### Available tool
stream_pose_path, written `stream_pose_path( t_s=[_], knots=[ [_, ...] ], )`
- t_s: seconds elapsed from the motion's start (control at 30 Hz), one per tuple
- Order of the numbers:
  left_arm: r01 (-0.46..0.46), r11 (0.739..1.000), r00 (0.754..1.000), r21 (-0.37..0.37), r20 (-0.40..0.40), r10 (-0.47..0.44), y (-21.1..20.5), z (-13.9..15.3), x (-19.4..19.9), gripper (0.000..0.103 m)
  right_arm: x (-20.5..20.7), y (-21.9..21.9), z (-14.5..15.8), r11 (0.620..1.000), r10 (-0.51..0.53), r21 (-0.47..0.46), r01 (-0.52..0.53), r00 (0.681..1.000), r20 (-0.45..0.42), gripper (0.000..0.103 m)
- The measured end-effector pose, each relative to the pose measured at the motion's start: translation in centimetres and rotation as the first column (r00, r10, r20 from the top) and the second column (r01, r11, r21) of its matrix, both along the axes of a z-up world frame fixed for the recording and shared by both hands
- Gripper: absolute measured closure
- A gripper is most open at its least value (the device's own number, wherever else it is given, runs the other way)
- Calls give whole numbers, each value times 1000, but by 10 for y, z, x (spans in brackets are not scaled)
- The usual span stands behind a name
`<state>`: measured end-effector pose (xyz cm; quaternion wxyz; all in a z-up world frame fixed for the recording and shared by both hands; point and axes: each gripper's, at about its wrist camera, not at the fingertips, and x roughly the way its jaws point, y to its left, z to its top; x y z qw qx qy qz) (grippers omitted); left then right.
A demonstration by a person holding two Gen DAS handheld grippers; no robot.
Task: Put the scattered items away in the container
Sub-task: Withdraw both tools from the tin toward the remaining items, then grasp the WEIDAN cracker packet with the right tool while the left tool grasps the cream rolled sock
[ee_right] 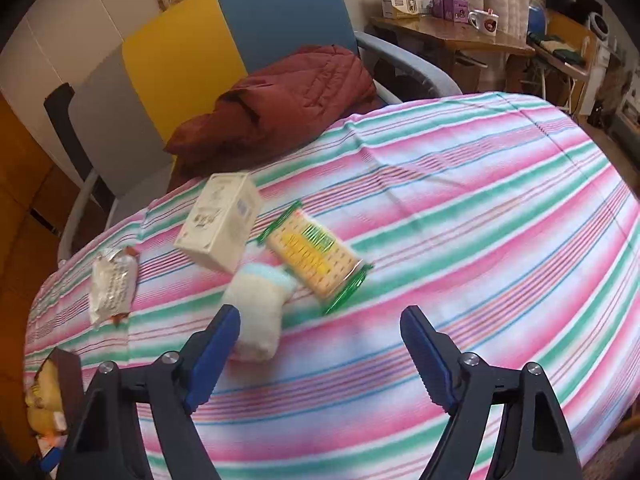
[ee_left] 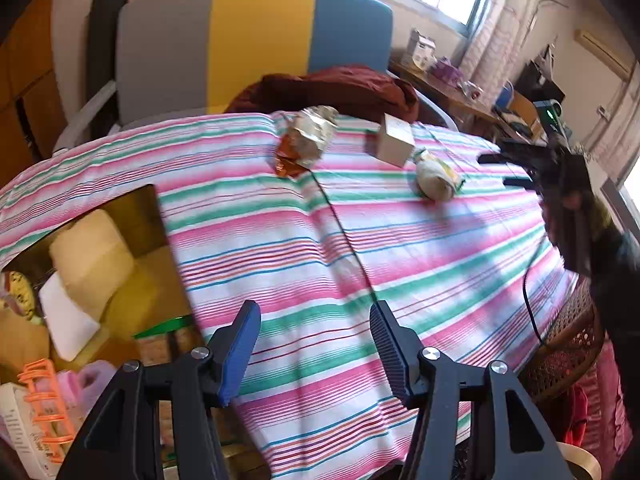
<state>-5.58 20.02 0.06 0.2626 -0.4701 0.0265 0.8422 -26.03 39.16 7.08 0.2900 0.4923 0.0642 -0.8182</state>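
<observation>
Clear striped cloth ahead
Right gripper (ee_right: pixel 320 344): open cloth (ee_right: pixel 480 208) toward one o'clock; sock (ee_right: pixel 256 312), cracker pack (ee_right: pixel 316 260), box (ee_right: pixel 220 224) crowd eleven.

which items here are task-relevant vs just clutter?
Task items:
white box
cracker packet
rolled white sock
foil snack wrapper
cardboard box container

Just lying about:
maroon jacket
striped tablecloth
chair
mug

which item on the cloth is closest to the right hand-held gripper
The white plush toy: it lies just ahead of the right hand-held gripper, beside its left finger. The cracker pack, box and foil packet lie farther off.
</observation>
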Motion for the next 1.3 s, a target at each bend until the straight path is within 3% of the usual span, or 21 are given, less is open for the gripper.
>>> stream_pose_path(
  t_s=[0.23, 0.57, 0.67, 0.77, 1.0, 1.2, 1.3],
  knots=[
    [53, 998, 998, -34, 47, -51, 37, -13, -8, 45, -34, -25, -28, 993, 93, 76, -93, 996, -3, 24],
    [137, 989, 986, -46, 101, -132, 92, -29, -26, 45, -48, -62, -60, 950, 254, 192, -246, 967, -17, 26],
    [159, 987, 982, -32, 112, -154, 109, -31, -34, 45, -55, -63, -66, 950, 247, 195, -243, 969, 2, 27],
    [176, 984, 977, 2, 122, -175, 127, -30, -44, 45, -57, -63, -68, 951, 252, 174, -256, 967, 44, 45],
    [212, 976, 969, 56, 120, -217, 181, -26, -69, 45, -69, -53, -67, 971, 166, 154, -180, 981, 99, 49],
    [193, 977, 964, 93, 166, -206, 224, -29, -100, 45, -77, -43, -66, 970, 98, 217, -112, 992, 75, 50],
    [179, 979, 964, 103, 179, -195, 242, -33, -115, 34, -81, -39, -66, 970, 82, 222, -100, 993, 85, 50]
  ],
)
